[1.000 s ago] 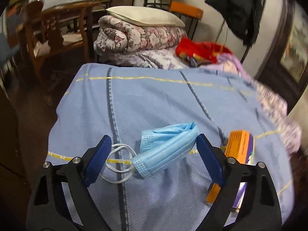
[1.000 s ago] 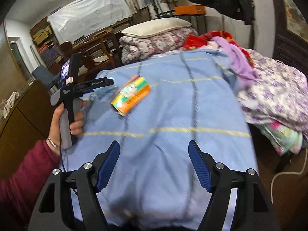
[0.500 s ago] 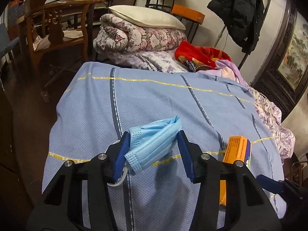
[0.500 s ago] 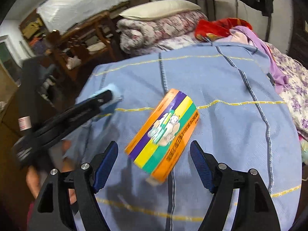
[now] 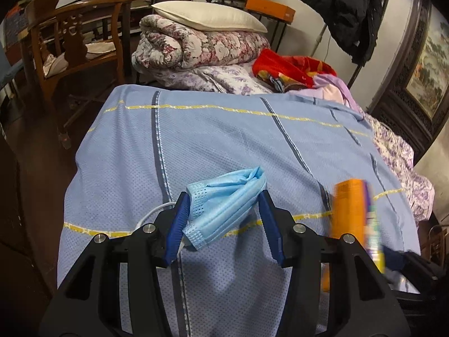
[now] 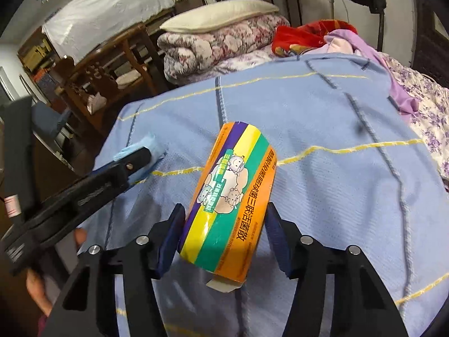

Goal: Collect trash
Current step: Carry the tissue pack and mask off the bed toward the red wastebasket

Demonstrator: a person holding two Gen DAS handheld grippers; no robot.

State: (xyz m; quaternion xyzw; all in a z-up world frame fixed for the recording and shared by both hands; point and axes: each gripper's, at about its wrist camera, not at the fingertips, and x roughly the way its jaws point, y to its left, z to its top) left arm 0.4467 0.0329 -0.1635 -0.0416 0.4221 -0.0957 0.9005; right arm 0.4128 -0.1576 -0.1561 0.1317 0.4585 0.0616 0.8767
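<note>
On the blue bedspread [image 5: 224, 140], left hand-held gripper [image 5: 223, 210] pinching face mask [image 5: 224, 199], right hand-held gripper [image 6: 224, 230] just closing around striped box [image 6: 230, 196], print legible there only.

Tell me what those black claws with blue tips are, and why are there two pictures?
They are two grabbing tools, one in each of a person's hands. Each carries a little camera looking along its fingers, so each picture is one tool's view. On the blue bedcover are a crumpled blue face mask and a striped box. The left gripper has just closed on the face mask, squeezed between its pads. The right gripper has just been closing around the box, and its pads seem to touch the sides.
</note>
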